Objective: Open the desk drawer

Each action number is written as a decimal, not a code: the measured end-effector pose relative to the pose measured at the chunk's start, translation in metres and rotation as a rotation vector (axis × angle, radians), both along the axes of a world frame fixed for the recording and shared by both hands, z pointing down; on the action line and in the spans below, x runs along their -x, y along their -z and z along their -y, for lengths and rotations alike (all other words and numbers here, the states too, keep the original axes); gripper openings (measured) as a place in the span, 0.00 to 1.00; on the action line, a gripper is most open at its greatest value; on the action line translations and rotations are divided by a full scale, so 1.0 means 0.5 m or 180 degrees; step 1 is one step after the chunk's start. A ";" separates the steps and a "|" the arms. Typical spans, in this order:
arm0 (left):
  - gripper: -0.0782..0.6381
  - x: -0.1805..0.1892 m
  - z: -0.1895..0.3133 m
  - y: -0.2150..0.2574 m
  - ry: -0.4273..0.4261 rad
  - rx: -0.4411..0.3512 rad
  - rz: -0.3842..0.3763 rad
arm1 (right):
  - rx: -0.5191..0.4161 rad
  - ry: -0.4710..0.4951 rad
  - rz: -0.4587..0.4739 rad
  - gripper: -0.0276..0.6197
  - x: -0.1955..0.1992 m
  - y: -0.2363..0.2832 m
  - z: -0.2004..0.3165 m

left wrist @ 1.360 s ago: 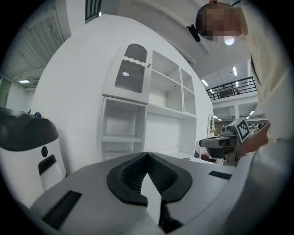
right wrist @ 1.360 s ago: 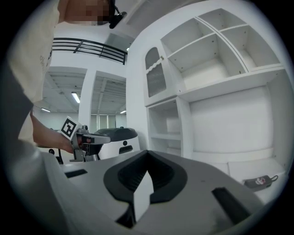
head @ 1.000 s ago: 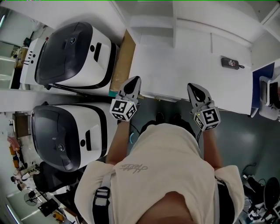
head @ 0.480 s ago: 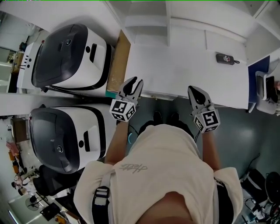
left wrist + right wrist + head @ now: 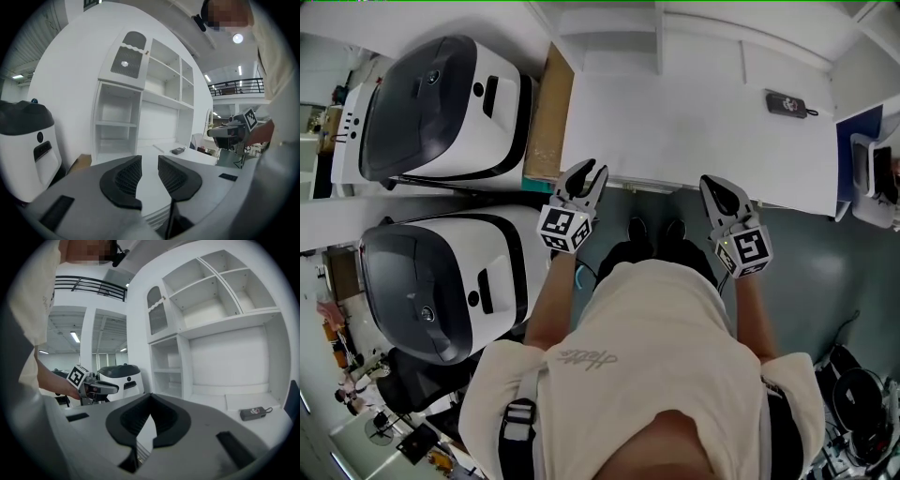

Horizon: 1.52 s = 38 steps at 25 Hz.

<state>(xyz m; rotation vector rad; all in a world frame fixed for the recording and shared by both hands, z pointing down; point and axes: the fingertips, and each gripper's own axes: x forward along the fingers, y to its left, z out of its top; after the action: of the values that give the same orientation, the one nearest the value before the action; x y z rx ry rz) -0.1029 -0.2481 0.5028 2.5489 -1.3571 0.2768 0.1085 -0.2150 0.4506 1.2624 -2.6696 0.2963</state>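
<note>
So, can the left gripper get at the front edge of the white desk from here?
Probably yes. The left gripper, jaws just opened and empty, sits right at the white desk's front edge, and nothing stands between them.

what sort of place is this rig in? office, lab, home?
Probably a lab or demo hall, not a home: a white desk with a shelf unit, two big white-and-black machines parked beside it, and a mezzanine railing near strip lights.

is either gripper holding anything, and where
Nothing held. The left gripper has just been opening its jaws, nothing between them; the right gripper is shut, empty.
</note>
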 end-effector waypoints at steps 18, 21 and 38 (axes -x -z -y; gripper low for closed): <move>0.27 0.015 -0.072 -0.418 -0.0074 0.1500 0.0327 | 0.0307 0.0164 -0.0309 0.04 0.021 -0.117 0.020; 0.27 0.014 -0.082 -0.470 -0.0081 0.1708 0.0358 | 0.0356 0.0174 -0.0319 0.04 0.023 -0.131 0.023; 0.27 -0.004 -0.037 -0.695 0.0241 0.2485 0.0296 | 0.0563 0.0102 -0.0340 0.04 0.006 -0.213 0.032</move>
<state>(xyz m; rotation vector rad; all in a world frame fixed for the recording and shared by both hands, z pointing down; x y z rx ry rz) -0.1007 -0.2296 0.8503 1.8459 -1.0759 0.7479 0.1056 -0.2308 0.5571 1.1481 -2.5090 0.4370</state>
